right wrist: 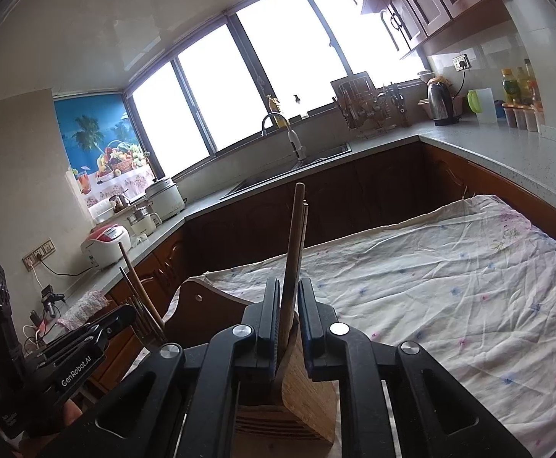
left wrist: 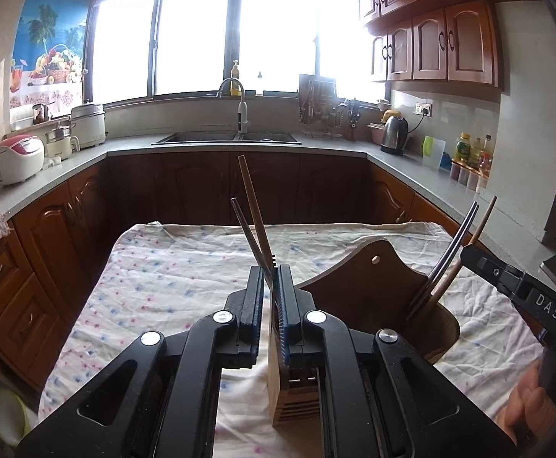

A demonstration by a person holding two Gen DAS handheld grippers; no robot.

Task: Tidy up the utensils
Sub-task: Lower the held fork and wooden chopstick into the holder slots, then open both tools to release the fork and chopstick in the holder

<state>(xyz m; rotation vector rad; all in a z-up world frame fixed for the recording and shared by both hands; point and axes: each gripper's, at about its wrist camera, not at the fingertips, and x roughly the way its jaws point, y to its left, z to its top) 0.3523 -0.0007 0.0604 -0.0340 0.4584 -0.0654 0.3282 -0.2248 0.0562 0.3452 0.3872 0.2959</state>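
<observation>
A wooden holder [left wrist: 373, 286] stands on the flowered cloth [left wrist: 163, 286], and the sorting of utensils into it is under way. Two sticks, one metal [left wrist: 245, 229] and one wooden [left wrist: 253, 206], are pinched in the nearly closed left gripper [left wrist: 268, 278] just above the holder. A wooden stick [right wrist: 293, 259] is held between the right gripper's [right wrist: 288, 305] narrowed jaws over the holder; whether it is gripped cannot be told. Lowering into a slot is judged the next move.

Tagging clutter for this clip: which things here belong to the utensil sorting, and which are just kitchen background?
Part of the job:
- left gripper, shut on two utensils
- right gripper around a wooden utensil
- wooden holder
- floral cloth under it

Just background:
- kettle
- rice cooker
- faucet
- dish rack
</observation>
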